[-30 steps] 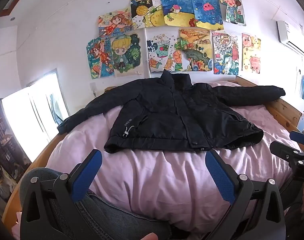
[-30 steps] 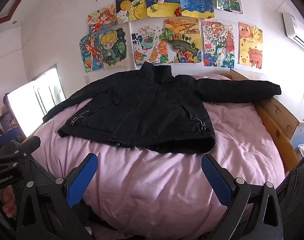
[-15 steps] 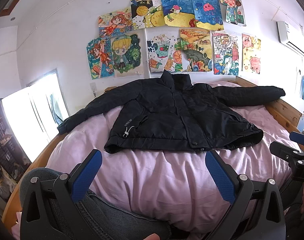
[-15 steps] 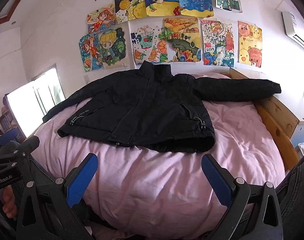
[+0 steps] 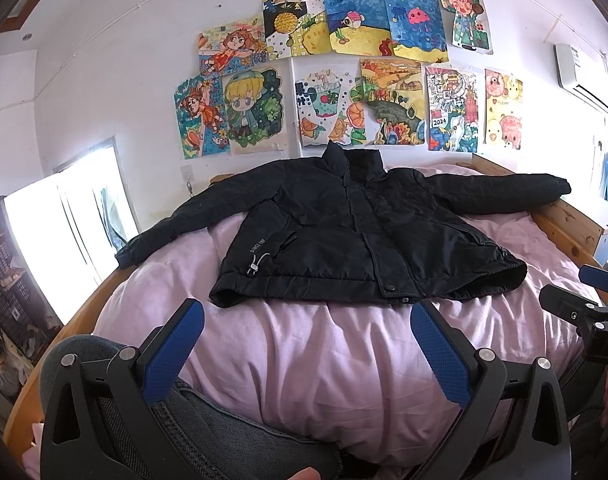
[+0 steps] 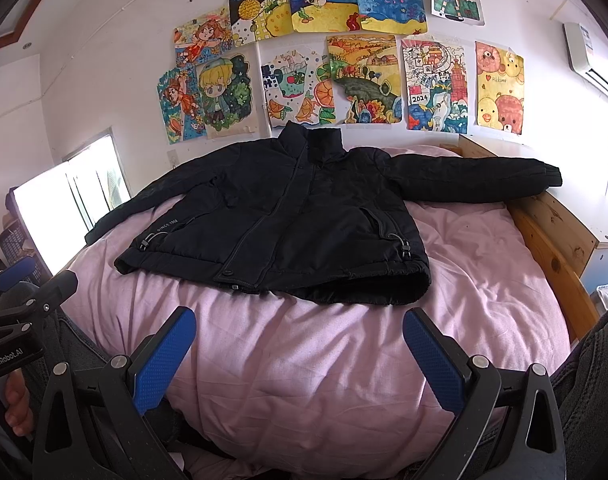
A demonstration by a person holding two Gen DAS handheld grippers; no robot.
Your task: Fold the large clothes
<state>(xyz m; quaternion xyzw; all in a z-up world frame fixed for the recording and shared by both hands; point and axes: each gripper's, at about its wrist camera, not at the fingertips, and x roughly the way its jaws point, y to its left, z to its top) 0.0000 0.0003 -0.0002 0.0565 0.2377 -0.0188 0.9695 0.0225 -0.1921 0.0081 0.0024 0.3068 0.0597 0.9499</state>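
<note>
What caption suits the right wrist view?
Open right claw hovers before a black jacket spread on a pink bed.

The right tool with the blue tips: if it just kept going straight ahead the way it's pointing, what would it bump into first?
Probably the pink bedcover, which bulges between its open blue tips. The right tool points across it toward the hem of the black jacket beyond. Depth is unclear, so it might skim the cover and reach the hem.
</note>
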